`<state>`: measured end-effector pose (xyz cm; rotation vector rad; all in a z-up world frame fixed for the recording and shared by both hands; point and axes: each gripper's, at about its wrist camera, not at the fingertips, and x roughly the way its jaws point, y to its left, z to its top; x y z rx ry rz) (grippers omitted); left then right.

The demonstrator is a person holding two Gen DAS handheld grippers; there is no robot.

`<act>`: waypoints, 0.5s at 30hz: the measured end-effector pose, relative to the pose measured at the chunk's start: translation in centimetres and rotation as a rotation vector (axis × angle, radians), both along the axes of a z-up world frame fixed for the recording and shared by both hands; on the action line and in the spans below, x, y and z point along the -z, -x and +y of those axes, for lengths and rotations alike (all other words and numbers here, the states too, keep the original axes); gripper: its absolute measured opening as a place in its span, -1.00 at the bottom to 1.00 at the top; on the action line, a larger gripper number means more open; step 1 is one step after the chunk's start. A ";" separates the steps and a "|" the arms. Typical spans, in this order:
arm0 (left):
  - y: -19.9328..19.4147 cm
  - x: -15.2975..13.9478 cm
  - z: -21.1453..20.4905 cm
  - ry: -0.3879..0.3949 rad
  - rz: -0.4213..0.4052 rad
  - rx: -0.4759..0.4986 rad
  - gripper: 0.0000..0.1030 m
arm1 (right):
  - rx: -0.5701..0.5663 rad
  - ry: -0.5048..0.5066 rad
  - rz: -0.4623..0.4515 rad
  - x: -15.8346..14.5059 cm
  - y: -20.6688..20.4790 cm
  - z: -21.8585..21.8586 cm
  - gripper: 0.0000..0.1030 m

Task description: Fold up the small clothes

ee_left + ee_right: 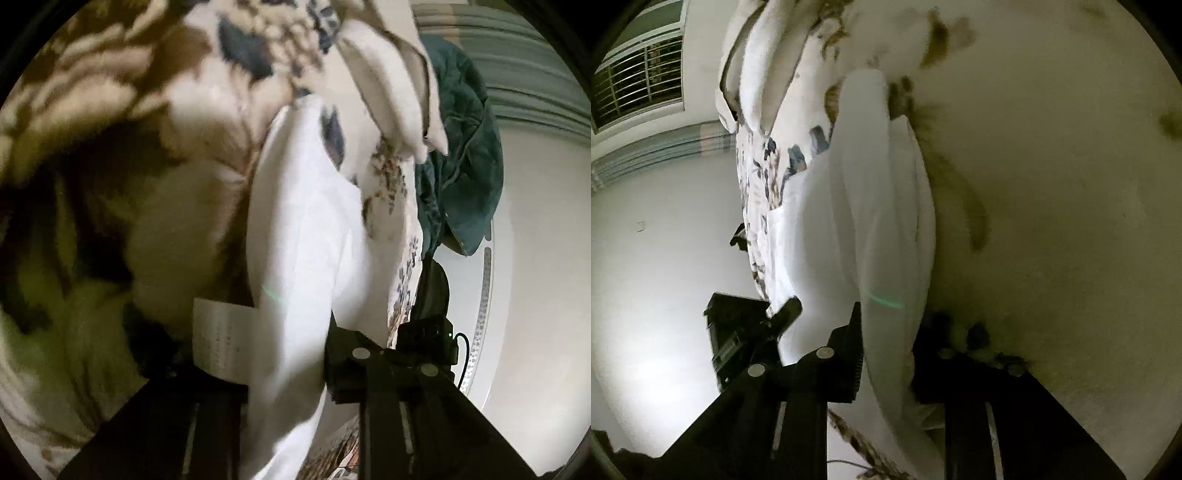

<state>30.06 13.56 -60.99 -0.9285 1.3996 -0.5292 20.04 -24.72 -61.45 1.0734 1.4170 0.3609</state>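
One white garment [295,229], one dark green cloth [461,155], one floral bedspread [110,92], and two tools: left tool [288,354], right tool [886,350].

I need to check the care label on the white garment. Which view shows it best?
The left wrist view: the label hangs from the white garment beside the left gripper, print blurred. The right wrist view shows no label.

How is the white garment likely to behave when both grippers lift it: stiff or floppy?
Probably floppy: the white garment hangs in soft folds between the left gripper and the right gripper. It looks thin and light. Its unheld part will likely sag onto the patterned bedding.
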 end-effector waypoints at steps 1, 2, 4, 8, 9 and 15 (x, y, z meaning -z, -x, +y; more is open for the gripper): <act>-0.2 -0.3 -0.1 -0.005 -0.001 -0.002 -0.69 | -0.002 0.009 -0.005 -0.4 -0.1 0.2 -0.74; -0.2 -0.8 -0.1 -0.003 -0.001 -0.003 -0.70 | -0.004 0.020 -0.009 -0.8 -0.1 0.4 -0.76; -0.9 -1.6 -0.9 -0.010 -0.002 -0.003 -0.71 | -0.001 0.038 -0.017 -2.0 -0.2 0.5 -0.78; -2.8 -4.8 -1.7 -0.003 -0.022 0.013 -0.71 | 0.003 0.066 -0.037 -5.4 -1.1 0.6 -0.79; -3.6 -5.5 -2.0 -0.001 -0.028 0.015 -0.71 | 0.004 0.073 -0.046 -6.6 -1.5 0.5 -0.79; -10.2 -12.1 -3.2 -0.003 -0.109 0.033 -0.71 | 0.012 0.112 -0.136 -14.4 -6.5 -0.5 -0.80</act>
